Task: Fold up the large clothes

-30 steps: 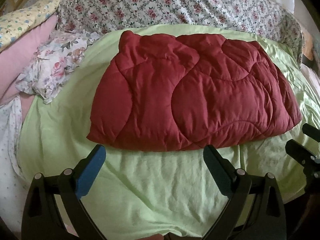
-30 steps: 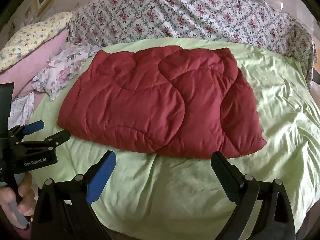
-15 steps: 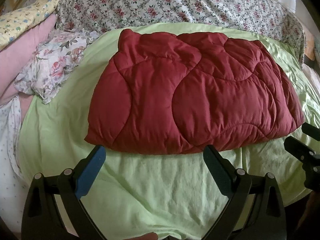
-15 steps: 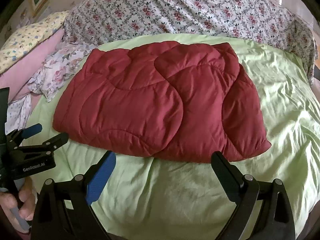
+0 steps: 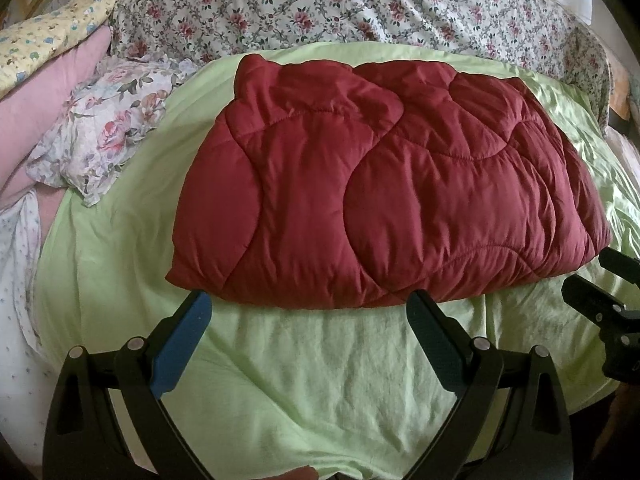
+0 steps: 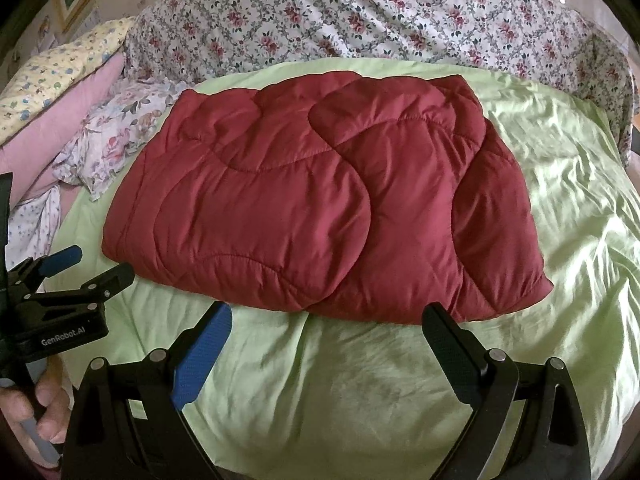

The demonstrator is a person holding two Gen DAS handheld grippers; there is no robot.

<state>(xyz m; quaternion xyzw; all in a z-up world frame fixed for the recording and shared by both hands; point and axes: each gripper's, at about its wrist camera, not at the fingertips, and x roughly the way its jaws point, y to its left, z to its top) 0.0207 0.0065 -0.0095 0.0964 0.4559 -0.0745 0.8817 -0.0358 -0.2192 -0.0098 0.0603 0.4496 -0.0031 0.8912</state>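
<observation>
A dark red quilted comforter lies folded into a rough rectangle on the light green bed sheet; it also shows in the right wrist view. My left gripper is open and empty, its fingertips just short of the comforter's near edge. My right gripper is open and empty, also at the near edge, toward the comforter's right part. The left gripper shows at the left edge of the right wrist view, and the right gripper at the right edge of the left wrist view.
A floral duvet is bunched along the far side of the bed. A floral pillow, a pink pillow and a yellow pillow lie at the far left. The green sheet is bare right of the comforter.
Both grippers have moved forward toward the comforter's near edge, so it looks larger and closer. Both stay open. The comforter has not moved.
</observation>
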